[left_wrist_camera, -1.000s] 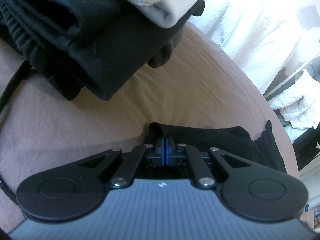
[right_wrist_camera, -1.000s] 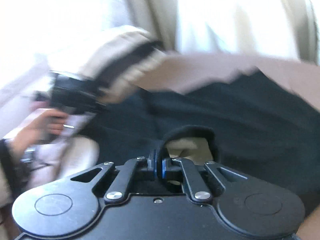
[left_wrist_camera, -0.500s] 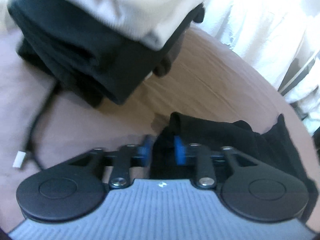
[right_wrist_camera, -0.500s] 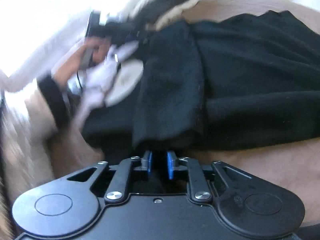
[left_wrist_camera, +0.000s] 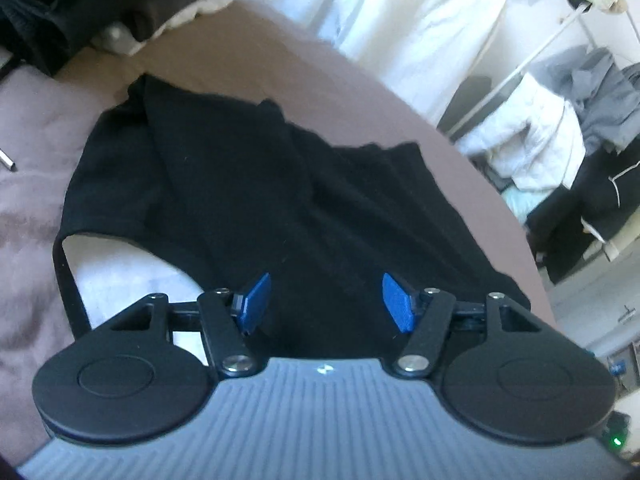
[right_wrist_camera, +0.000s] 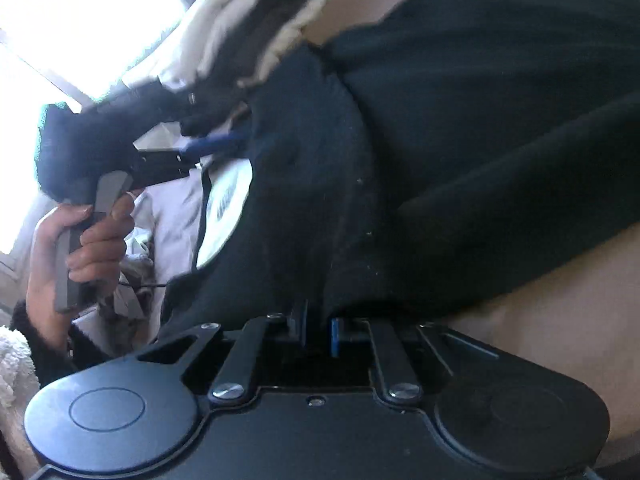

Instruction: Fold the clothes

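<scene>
Motion blur smears the clothes pile; black garment hides right gripper fingertips.

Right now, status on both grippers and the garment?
Left gripper open above black garment. Right gripper nearly shut on garment edge. Clothes pile beyond, not in the way.

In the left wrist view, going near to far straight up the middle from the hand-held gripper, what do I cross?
Left hand-held gripper, jaws open → black garment → brown bed cover → white bedding.
</scene>
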